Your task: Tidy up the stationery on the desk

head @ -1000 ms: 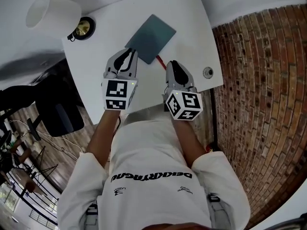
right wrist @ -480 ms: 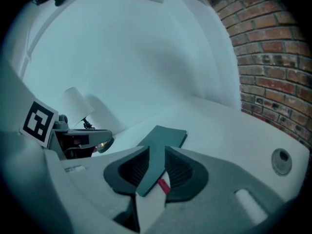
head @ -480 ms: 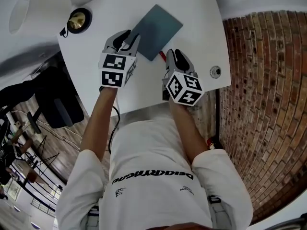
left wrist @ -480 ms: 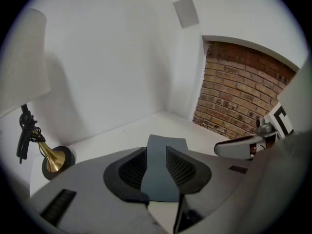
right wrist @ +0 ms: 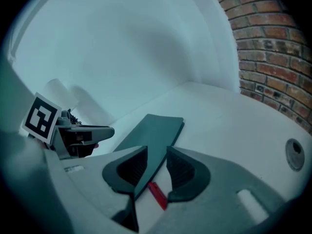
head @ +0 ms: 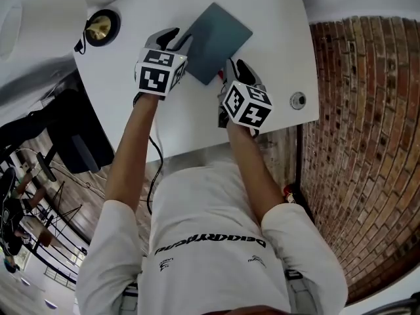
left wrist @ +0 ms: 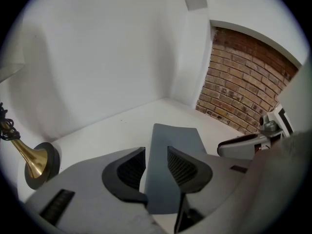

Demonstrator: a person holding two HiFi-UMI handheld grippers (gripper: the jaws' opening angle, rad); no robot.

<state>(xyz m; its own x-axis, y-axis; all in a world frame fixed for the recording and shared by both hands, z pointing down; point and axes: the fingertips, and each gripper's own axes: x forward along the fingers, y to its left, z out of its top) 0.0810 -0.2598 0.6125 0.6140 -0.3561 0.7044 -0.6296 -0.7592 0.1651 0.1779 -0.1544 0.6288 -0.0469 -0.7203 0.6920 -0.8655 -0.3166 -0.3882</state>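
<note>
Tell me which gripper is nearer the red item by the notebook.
Right. The right gripper hovers over the red item, jaws apart; the left gripper is at the grey notebook's far side.

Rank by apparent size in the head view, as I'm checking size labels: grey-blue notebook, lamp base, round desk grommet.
1. grey-blue notebook
2. lamp base
3. round desk grommet
All sit on one desk, so nearness hardly skews this.

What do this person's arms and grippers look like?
Both the left claw and right claw are grey bodies with black ribbed pads, each carrying a white cube of black square markers. Loose white top with black print; a black cable hangs beside the left arm.
</note>
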